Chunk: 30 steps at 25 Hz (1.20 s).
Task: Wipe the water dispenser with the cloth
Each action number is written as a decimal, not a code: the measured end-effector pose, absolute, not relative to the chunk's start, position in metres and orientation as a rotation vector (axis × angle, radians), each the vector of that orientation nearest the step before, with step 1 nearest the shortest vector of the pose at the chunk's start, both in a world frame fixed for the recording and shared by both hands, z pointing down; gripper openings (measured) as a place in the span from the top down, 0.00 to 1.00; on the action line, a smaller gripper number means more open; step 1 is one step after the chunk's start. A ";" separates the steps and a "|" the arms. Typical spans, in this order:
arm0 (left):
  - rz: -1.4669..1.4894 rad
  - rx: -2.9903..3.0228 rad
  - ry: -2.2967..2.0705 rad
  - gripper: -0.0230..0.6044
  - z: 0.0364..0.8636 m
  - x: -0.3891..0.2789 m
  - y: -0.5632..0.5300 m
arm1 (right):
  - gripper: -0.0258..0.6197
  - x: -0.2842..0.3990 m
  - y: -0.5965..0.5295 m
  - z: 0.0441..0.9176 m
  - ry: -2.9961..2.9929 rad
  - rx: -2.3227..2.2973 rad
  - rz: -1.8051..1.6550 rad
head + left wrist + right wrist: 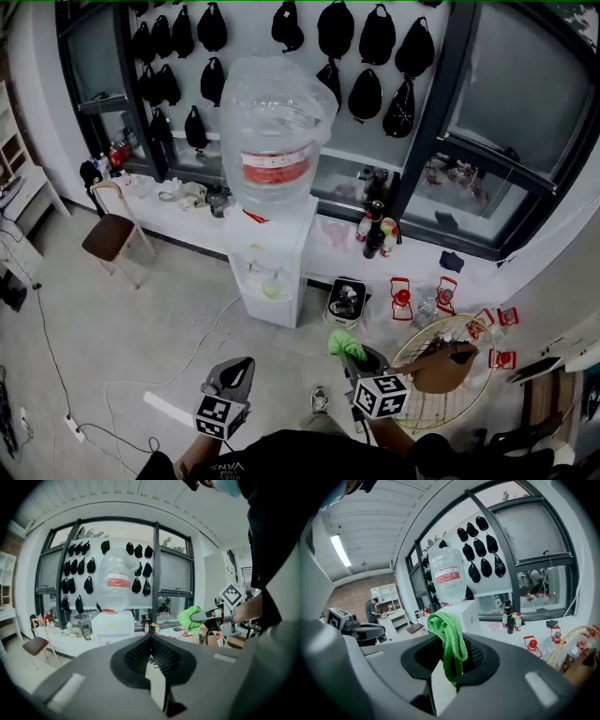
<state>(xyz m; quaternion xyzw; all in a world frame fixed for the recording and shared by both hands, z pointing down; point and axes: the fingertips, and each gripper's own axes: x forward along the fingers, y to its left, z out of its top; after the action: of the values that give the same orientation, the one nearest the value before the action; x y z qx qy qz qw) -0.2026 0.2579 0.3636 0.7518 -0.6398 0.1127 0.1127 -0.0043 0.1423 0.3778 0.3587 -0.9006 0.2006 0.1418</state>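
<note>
**Cloth [449,639] clamped, clear of dispenser [270,267]**

Right gripper [451,665] jaws pinch the green cloth, its folds sticking up, well in front of the dispenser. Left gripper [151,654] jaws are pressed together, seemingly with nothing between them, also in front of the dispenser and apart from it. A bottle [274,131] sits on top of the dispenser.

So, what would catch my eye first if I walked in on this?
Probably the big clear bottle atop the white water dispenser, standing by the windows straight ahead. Next, the bright green cloth pinched in the right gripper, while the left gripper is shut and empty. Rows of black bags hang behind the dispenser.
</note>
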 end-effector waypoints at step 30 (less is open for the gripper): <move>0.345 2.161 -1.904 0.96 0.402 -0.218 0.015 | 0.81 -0.105 -0.083 0.447 -2.711 0.772 0.417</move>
<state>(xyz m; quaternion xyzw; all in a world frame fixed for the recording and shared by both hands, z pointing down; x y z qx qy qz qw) -0.2182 0.0149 0.4015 0.7397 -0.6516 0.1181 0.1200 -0.1054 -0.0828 0.4472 0.2682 -0.9413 0.1447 0.1454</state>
